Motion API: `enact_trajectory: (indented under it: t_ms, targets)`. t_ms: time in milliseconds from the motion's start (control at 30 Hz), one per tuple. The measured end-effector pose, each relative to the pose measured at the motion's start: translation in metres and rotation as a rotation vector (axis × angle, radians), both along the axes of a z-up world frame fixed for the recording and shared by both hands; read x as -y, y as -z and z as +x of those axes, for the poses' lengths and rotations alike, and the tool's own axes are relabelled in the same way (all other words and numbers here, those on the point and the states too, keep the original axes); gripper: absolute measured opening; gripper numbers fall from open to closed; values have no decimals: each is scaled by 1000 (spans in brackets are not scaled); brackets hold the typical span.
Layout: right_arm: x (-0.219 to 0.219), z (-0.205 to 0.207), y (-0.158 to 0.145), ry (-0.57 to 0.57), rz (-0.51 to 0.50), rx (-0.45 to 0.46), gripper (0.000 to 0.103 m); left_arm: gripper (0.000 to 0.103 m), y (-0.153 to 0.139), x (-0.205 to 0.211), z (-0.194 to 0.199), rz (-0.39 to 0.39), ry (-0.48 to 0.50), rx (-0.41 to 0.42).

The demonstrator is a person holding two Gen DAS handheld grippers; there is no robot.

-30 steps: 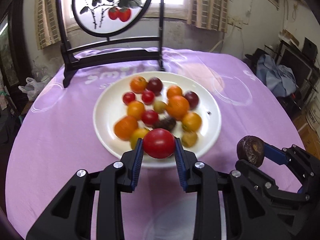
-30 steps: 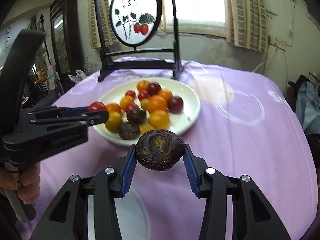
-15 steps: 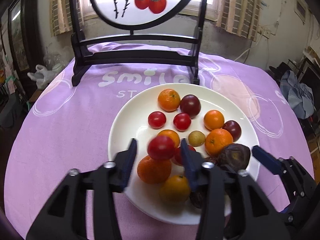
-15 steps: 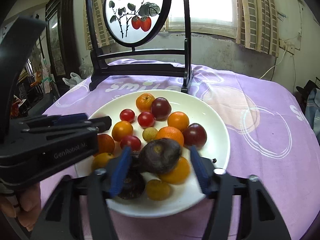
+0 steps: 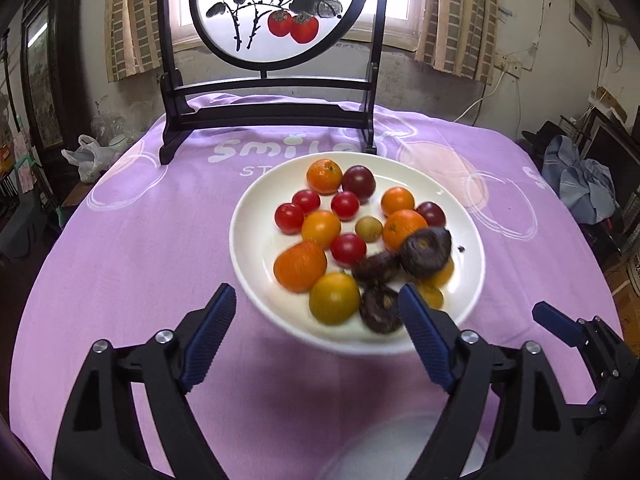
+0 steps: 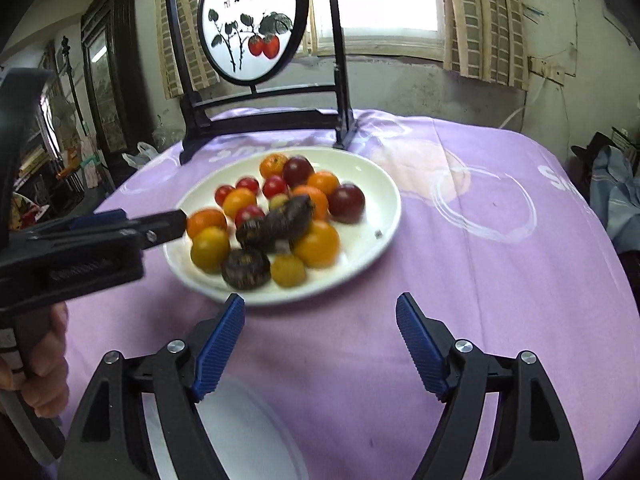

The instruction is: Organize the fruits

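A white plate on the purple tablecloth holds several small fruits: red tomatoes, oranges, yellow ones and dark wrinkled passion fruits. My left gripper is open and empty, just short of the plate's near rim. My right gripper is open and empty, also in front of the plate. The right gripper shows at the right in the left wrist view; the left gripper shows at the left in the right wrist view.
A dark wooden stand with a round painted screen stands behind the plate. A second white plate lies under the grippers near the table's front edge. Clutter surrounds the table.
Both grippers have opened and pulled back from over the plate. The red tomato from the left gripper and the dark passion fruit from the right now lie on the plate.
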State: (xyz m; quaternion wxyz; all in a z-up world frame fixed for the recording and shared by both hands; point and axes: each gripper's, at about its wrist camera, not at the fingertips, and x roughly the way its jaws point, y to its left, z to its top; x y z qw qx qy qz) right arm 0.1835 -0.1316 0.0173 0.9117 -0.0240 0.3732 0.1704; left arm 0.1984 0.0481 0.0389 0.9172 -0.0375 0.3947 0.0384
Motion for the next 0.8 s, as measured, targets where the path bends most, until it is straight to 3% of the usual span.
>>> enact_trajectory:
  t_ms: [333,533,800]
  targets:
    - [29,-53,7,51,11,25,91,89,25,9,-66,-18,9,-27]
    - [35,-65,18,81,0,-2,92,93,27,10,-81,3,-2,-19]
    - [28,-71,20,62,-59,26,94,94,34,9,-87,39,0,-7]
